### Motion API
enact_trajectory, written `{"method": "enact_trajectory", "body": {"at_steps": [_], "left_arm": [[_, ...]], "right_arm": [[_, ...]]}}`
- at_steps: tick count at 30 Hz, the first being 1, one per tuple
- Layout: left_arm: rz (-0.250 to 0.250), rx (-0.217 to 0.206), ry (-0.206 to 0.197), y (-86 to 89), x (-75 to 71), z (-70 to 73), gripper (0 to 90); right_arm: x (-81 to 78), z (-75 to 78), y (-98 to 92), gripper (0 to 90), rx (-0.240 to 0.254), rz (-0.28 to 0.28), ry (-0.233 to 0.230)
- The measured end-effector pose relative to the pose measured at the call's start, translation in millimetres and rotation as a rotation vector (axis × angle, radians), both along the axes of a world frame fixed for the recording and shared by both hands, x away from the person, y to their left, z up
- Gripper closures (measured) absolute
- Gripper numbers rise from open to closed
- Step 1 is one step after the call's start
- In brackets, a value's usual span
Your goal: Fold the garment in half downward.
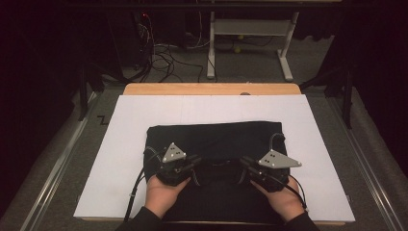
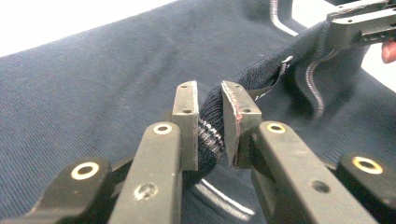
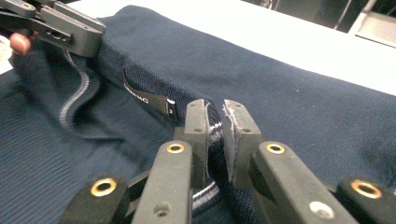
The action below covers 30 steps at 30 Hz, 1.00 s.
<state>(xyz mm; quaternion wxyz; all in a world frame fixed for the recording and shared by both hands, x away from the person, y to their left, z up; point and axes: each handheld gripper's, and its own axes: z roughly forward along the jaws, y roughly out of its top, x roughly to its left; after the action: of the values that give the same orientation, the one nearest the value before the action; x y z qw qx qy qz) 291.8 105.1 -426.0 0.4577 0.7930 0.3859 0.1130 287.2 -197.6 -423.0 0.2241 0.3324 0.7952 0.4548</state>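
The left gripper is clamped on the ribbed collar of a dark navy garment, a roll of the knit pinched between its two pads. The right gripper grips the same collar further along, its pads pressed on the ribbed edge just beside the black neck label sewn inside. In each gripper view the other gripper shows at the far end of the collar, so the neckline stretches between the two — lifted slightly off the cloth below.

From above, the person's hands hold the grippers near the front middle of the garment, which lies spread flat on a white sheet covering the wooden table. Beyond the table, cables and a white table frame stand on the grey floor.
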Motion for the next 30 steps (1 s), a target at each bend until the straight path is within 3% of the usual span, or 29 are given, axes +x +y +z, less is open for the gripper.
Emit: {"method": "enact_trajectory", "body": {"at_steps": [9, 15, 17, 24, 30], "left_arm": [[-0.044, -0.017, -0.035, 2.1, -38.5, 1.0, 73.2], [-0.077, -0.017, -0.036, 3.1, -57.2, -3.5, 73.2], [-0.079, 0.002, -0.041, 3.7, -61.3, -5.8, 72.9], [-0.092, 0.0, -0.032, 4.9, -70.8, -8.7, 72.9], [-0.12, 0.014, -0.014, 3.5, -82.9, -14.4, 72.9]], "right_arm": [[-38.1, -1.2, -7.4, 81.1, 0.012, 0.04, -0.033], [-56.2, -6.8, -15.1, 81.2, 0.02, 0.057, -0.026], [-60.9, -8.1, -16.1, 81.2, 0.019, 0.063, -0.022], [-78.9, -7.4, -14.4, 81.2, -0.011, 0.086, -0.036], [-85.4, -10.7, -20.1, 81.1, -0.022, 0.084, -0.024]]}}
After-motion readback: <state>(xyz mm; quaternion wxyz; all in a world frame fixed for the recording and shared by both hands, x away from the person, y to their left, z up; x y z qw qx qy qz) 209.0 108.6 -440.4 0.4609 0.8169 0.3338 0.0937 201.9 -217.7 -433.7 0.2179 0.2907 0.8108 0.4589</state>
